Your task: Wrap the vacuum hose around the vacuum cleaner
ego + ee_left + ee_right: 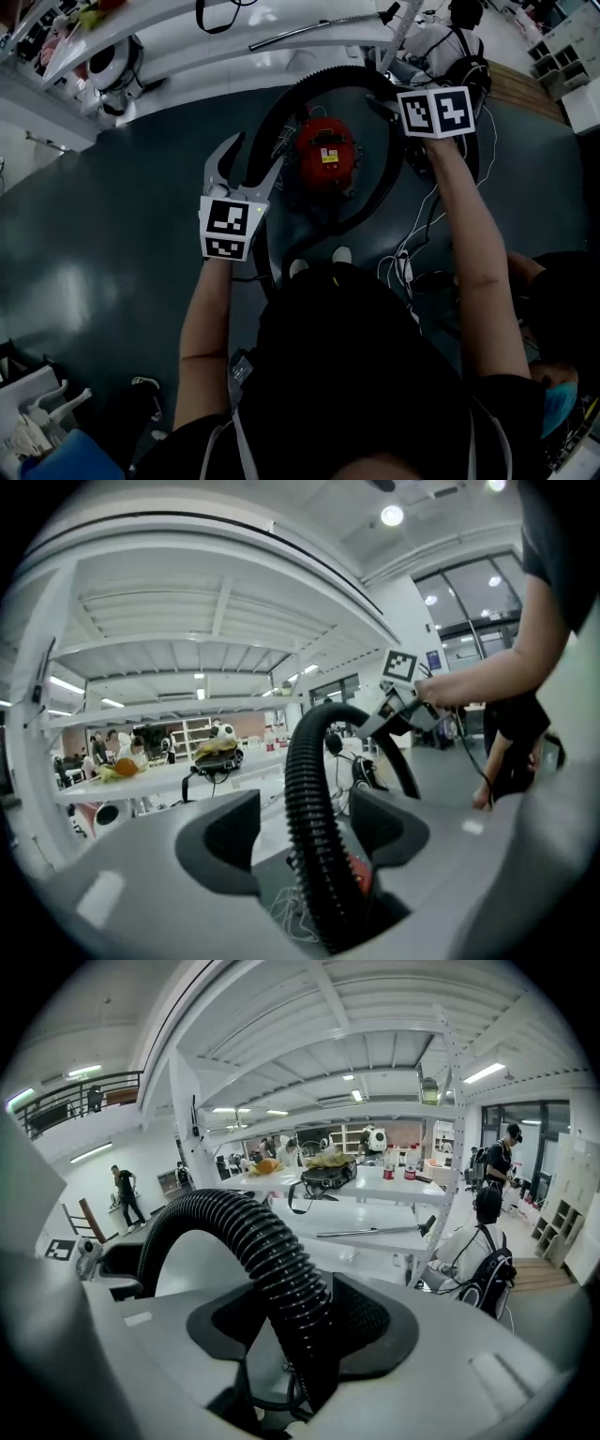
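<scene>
Far left: long white worktop (187, 42) with shelves above, a thin metal tube (319, 26) lying along its top. In front of it, dark floor (103, 234).

Next, left hand-held gripper (244, 171), low and just left of the vacuum cleaner, jaws wide apart. Ribbed black hose (305, 780) passing between the 2 pads, nearer the right one, a clear gap on the left, not pinched.

Centre: red vacuum cleaner (323, 152) standing on the floor, ringed by 1 wide loop of hose, with an arch rising over its far side. 2 white shoe tips (300, 267) just this side of the loop, touching nothing.

Right of the vacuum cleaner: tangle of white cables (412, 246) spread on the floor under the right forearm, close to the loop.

Right hand-held gripper (302, 1321), raised beyond the vacuum cleaner, clamped on the hose at the right end of the arch.

Behind it, a seated person with a black backpack (487, 1269) beside the worktop's end. Far right, another person bending down (511, 752), well apart from the hose.
</scene>
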